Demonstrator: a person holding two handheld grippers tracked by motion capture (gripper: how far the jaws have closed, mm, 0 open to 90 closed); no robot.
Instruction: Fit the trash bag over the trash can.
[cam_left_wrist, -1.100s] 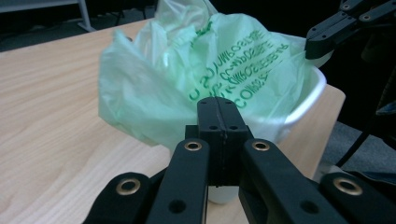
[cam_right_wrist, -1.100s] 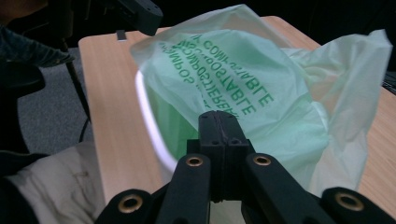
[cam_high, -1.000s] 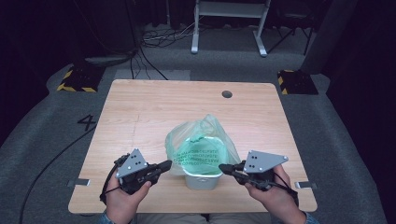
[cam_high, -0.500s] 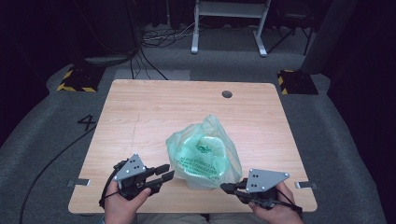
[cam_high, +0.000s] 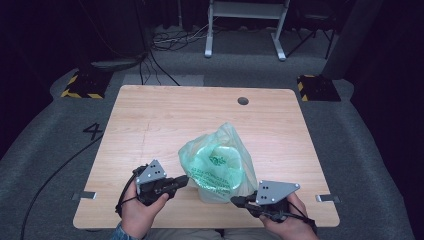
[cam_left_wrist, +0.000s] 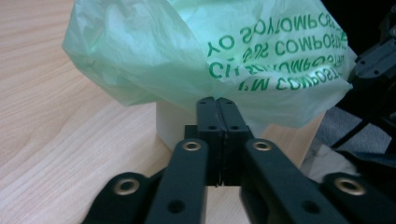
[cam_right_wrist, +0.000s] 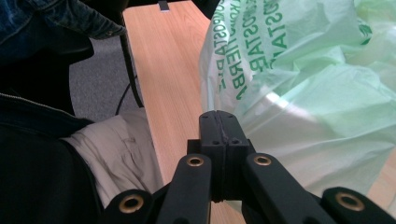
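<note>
1. I see a green bag (cam_high: 216, 167) draped over a white container (cam_left_wrist: 175, 122), near the table's (cam_high: 165, 120) front edge.
2. My left gripper (cam_high: 181, 180), jaws pressed together, sits at the bag's 8 o'clock.
3. My right gripper (cam_high: 236, 201), jaws pressed together, empty, sits at 5 o'clock.

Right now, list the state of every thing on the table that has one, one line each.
Green bag: draped over the white container, covering its top, printed side toward the person.
White container: upright under the bag, lower wall exposed.
Left gripper: jaws shut, holding nothing, tip at the bag.
Right gripper: jaws shut, holding nothing, beside the bag.
</note>
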